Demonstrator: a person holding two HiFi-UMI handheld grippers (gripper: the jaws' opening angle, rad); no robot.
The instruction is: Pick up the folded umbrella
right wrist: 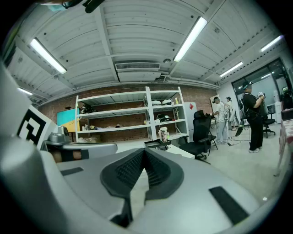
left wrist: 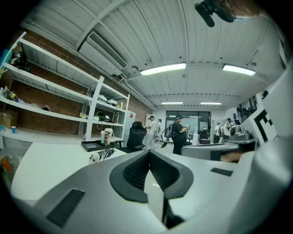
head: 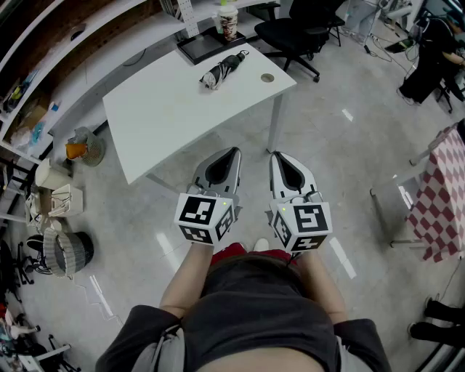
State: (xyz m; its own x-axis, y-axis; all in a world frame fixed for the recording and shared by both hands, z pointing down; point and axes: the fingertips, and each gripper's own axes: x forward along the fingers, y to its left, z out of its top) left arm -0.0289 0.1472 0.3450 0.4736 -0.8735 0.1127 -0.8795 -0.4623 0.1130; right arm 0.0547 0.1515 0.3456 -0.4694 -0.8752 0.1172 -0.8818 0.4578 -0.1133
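Observation:
The folded umbrella, black and white, lies on the far right part of the white table. In the left gripper view the umbrella shows small beyond the jaws, on the table. My left gripper and right gripper hover side by side over the floor in front of the table, well short of the umbrella. Both are shut with their tips touching and nothing between them. In the right gripper view the table's far end shows past the jaws.
A black tray with a paper cup sits at the table's far edge. A black office chair stands to the right of it. Shelves line the left wall. A checkered cloth hangs at the right. Several people stand in the distance.

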